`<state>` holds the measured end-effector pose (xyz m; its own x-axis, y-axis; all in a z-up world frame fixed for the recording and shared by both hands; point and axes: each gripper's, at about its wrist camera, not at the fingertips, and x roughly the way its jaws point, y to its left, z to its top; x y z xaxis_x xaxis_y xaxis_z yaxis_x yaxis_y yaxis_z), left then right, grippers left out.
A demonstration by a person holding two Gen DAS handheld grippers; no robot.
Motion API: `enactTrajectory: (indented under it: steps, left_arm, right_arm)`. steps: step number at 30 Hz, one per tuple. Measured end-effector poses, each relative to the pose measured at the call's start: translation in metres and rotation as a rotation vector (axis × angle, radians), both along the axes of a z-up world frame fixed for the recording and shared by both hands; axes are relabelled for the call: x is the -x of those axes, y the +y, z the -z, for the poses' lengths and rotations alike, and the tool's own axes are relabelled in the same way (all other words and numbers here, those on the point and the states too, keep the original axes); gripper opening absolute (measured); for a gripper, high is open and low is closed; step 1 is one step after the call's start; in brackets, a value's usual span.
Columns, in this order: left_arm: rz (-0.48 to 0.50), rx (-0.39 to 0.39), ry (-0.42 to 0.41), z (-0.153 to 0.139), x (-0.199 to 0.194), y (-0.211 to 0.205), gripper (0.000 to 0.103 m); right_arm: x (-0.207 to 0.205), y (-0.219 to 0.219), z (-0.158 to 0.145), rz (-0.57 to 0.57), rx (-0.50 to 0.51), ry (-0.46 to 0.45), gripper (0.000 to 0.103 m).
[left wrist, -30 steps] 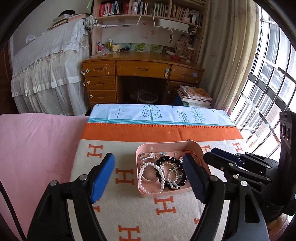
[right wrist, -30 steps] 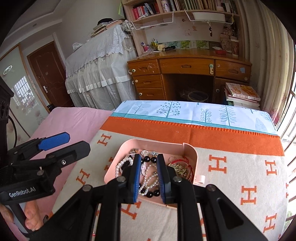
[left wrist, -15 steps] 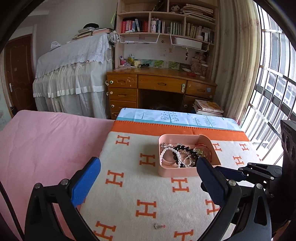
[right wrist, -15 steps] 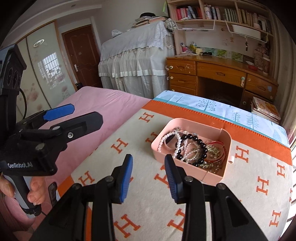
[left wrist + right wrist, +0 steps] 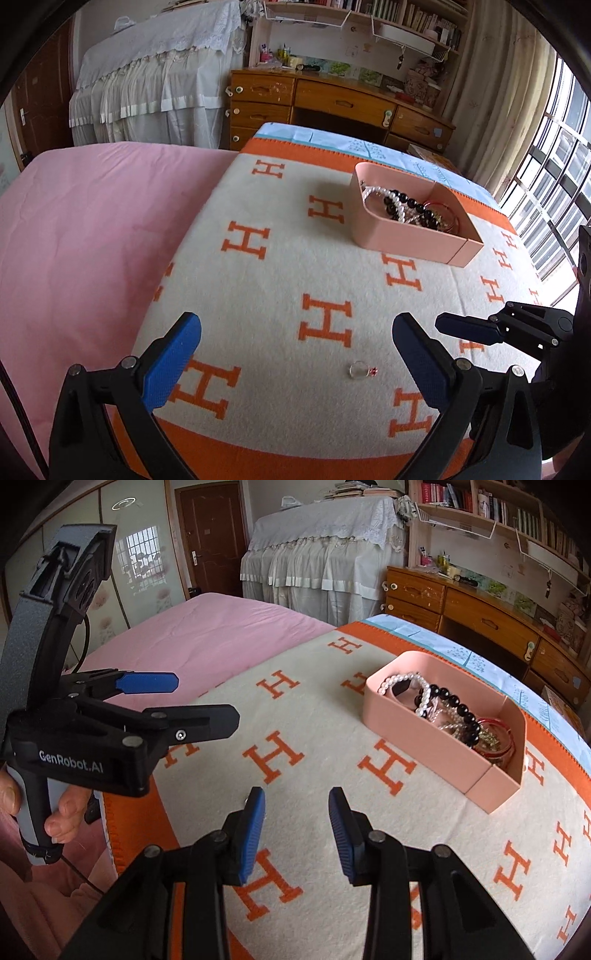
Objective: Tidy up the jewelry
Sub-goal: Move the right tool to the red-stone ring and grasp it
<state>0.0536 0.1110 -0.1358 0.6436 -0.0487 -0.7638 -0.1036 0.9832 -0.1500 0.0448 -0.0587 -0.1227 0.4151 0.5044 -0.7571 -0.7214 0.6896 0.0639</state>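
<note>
I see the left gripper (image 5: 295, 350) at the bottom of the left wrist view, jaws very wide and nothing between them but blanket. One sec ago they were narrower and framed the pink tray (image 5: 406, 242) close in front; the opening finished in the first half of that sec. Now the tray sits well apart, in the upper right of this view, with the bead bracelets (image 5: 402, 208) inside it.

A small clear ring with a red bit (image 5: 360, 370) lies on the H-pattern blanket (image 5: 277, 280), lower centre-right, between the two left fingers but nearer the right one, not touched. It was not visible one sec ago; half a sec ago it was only at the bottom edge.

The right gripper (image 5: 297, 834) stands at the bottom centre of the right wrist view, jaws partly apart, empty. One sec ago they were almost closed, right over the tray (image 5: 436, 738); they opened a bit and now the tray is at the centre right, away from the tips. In this view the ring is not visible.

A hand (image 5: 44, 805) holds the left gripper's handle at the left edge of the right wrist view.
</note>
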Motion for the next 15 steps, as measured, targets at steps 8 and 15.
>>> enactTrajectory:
  steps: [8,15]
  left_arm:
    - [-0.029,-0.007,0.049,0.025,0.006,0.011,0.102]
    - [-0.037,0.013,0.056,0.030,0.007,0.021,0.102]
  right_arm:
    - [0.009,0.020,0.026,-0.089,0.076,0.027,0.036]
    - [0.013,0.032,0.037,-0.129,0.134,0.015,0.036]
